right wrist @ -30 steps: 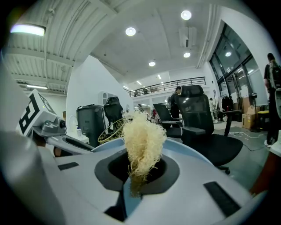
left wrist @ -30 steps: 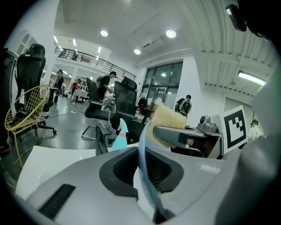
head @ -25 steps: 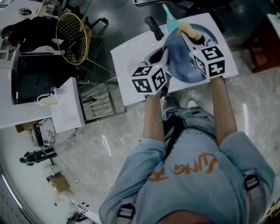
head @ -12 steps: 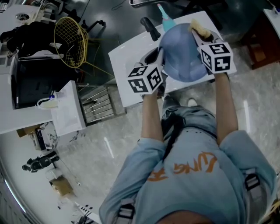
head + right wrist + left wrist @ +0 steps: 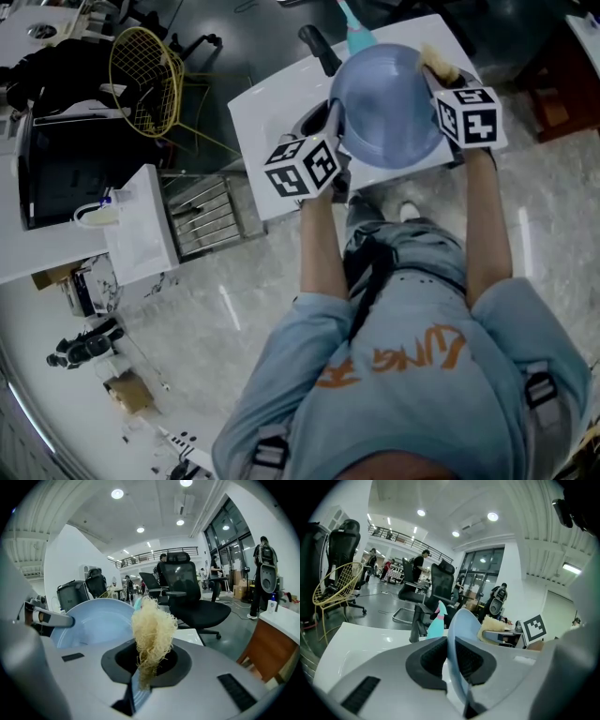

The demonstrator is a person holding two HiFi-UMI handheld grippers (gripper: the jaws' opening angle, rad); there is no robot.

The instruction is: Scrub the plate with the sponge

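A light blue plate (image 5: 386, 105) is held up over the white counter (image 5: 267, 103), its hollow side facing the right gripper view (image 5: 93, 620). My left gripper (image 5: 336, 122) is shut on the plate's left rim (image 5: 464, 625). Its jaws (image 5: 453, 660) have just eased open slightly, the rim still pinched between the pads. My right gripper (image 5: 437, 70) is shut on a pale yellow fibrous sponge (image 5: 439, 64), at the plate's upper right rim. In the right gripper view the sponge (image 5: 152, 634) stands up out of the jaws (image 5: 149, 662), just right of the plate.
A black faucet (image 5: 319, 47) and a teal bottle (image 5: 356, 33) stand at the counter's far edge behind the plate. A yellow wire chair (image 5: 150, 80) and a white cabinet (image 5: 141, 225) are on the left. Black office chairs (image 5: 187, 597) stand beyond the counter.
The plate has shifted up and left in the head view and faces the camera more squarely. The right gripper with the sponge has slid from the plate's upper face out to its right rim.
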